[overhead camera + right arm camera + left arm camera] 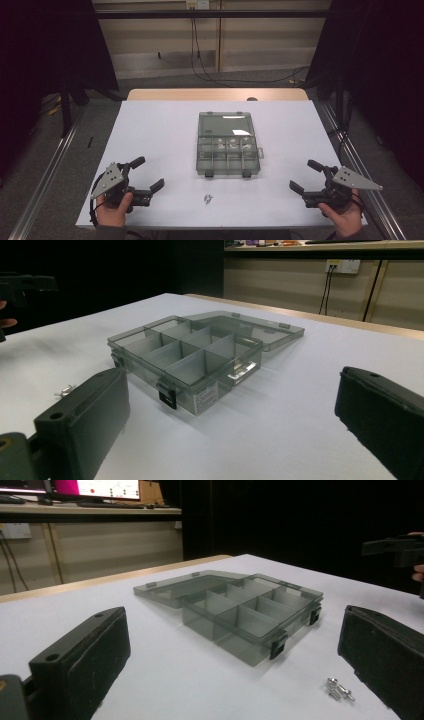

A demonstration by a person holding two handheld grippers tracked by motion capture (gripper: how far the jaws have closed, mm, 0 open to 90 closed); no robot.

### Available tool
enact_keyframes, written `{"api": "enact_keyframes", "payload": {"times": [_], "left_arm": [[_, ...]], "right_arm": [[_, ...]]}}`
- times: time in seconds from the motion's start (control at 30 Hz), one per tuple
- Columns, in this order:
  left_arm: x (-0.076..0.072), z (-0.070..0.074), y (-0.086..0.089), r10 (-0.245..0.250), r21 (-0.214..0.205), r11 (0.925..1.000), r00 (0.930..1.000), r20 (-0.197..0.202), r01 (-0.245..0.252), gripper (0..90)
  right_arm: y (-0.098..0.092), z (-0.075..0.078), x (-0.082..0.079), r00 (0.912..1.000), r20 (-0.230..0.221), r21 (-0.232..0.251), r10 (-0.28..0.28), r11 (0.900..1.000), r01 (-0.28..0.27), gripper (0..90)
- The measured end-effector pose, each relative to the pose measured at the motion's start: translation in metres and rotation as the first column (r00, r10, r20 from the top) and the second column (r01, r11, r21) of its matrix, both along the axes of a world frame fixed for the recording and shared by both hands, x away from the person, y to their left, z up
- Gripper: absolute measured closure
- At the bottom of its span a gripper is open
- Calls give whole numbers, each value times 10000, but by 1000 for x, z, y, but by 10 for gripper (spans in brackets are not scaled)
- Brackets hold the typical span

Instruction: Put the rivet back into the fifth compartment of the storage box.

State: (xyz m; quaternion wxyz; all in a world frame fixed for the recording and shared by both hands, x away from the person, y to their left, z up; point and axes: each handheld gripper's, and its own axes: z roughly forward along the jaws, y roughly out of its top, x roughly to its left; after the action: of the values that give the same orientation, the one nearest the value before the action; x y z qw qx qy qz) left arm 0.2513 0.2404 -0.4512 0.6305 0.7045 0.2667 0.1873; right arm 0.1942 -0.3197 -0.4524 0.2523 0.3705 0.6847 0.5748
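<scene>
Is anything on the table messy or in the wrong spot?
Only one small thing: a few little metal screws lie loose on the white table, just in front of the open compartment box, not in any compartment. The box sits straight with its lid folded back flat. Nothing looks spilled or broken.

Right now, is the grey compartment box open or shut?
Open: the box has its lid folded back flat on the table, and its compartments are exposed.

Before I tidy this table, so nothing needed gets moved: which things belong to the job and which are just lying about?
Job:
- compartment box, lid open
- screws on the table in front of it

Lying about:
- cables on the floor beyond the table
- wall socket
</scene>
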Motion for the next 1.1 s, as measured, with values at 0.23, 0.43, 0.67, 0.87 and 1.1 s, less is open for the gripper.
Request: {"api": "enact_keyframes", "payload": {"times": [0.23, 0.43, 0.67, 0.87, 1.1], "left_arm": [[-1, 1, -8, -332, 24, 9994, 9994, -10, 332, 2], [-2, 1, -20, -601, 16, 9982, 9981, -109, 601, 1], [-2, 0, -38, -962, 84, 9953, 9950, -259, 964, 1], [-2, -4, -55, -1307, 405, 9903, 9904, -447, 1325, 1], [-3, -8, -71, -1634, 847, 9819, 9840, -708, 1692, 1]], "right_arm": [[3, 0, 0, 9998, 98, -66, 184, 9998, -183, 6], [3, -1, -1, 9997, 0, -151, 252, 9996, -252, 6], [7, 0, 1, 9994, 23, -134, 335, 9994, -334, 7], [9, 0, 1, 9984, 56, -277, 566, 9980, -564, 8], [10, 0, 2, 9979, 46, -339, 638, 9974, -636, 9]]}}
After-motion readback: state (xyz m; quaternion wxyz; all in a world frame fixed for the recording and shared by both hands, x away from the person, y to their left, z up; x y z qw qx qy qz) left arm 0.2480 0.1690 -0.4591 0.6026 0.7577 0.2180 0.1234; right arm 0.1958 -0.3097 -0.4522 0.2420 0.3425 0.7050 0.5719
